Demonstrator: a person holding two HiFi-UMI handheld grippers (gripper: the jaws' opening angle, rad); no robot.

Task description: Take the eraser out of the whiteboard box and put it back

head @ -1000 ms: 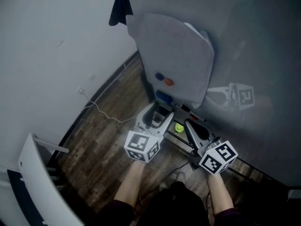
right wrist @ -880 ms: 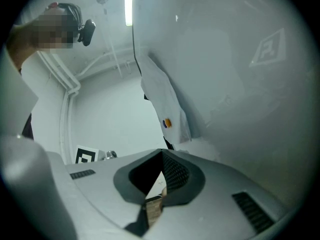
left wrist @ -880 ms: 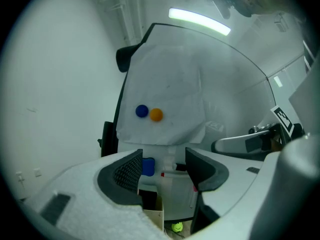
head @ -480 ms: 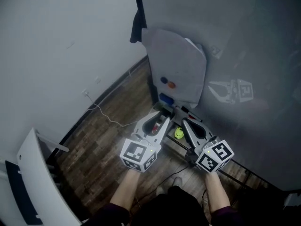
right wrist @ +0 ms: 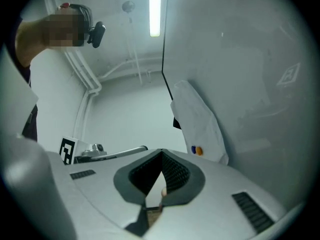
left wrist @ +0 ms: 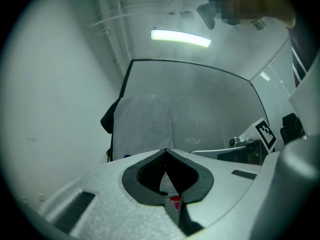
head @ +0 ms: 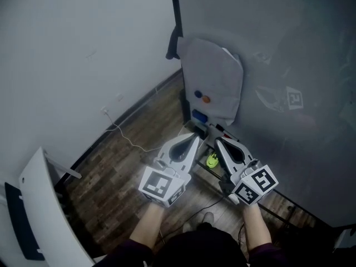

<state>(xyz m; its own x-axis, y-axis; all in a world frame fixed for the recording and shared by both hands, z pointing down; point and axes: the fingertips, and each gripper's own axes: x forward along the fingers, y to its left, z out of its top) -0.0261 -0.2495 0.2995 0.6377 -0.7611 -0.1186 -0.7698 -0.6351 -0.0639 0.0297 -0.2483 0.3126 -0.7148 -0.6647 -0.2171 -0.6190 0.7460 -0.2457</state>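
A blue block (head: 199, 116), perhaps the eraser, sits at the foot of the whiteboard (head: 289, 65), under a white sheet (head: 214, 77) that bears a blue and an orange magnet (head: 202, 97). My left gripper (head: 196, 136) is a little below the block. Its jaws have just been closing and now meet at the tips (left wrist: 166, 150) with nothing between them. My right gripper (head: 217, 141) is beside it, shut and empty too (right wrist: 161, 152). Neither touches the block. The sheet (left wrist: 142, 126) and the magnets (right wrist: 197, 150) lie ahead in the gripper views.
A yellow-green object (head: 212, 160) lies between the grippers near the board's stand. A white cable (head: 125, 135) runs over the wooden floor (head: 111, 171) by the wall. A white panel (head: 39, 204) stands at the lower left. A dark cloth (head: 173, 46) hangs at the board's edge.
The left gripper's jaws, wide apart a second ago, have come together. Both grippers have risen and drawn closer to the board's foot.
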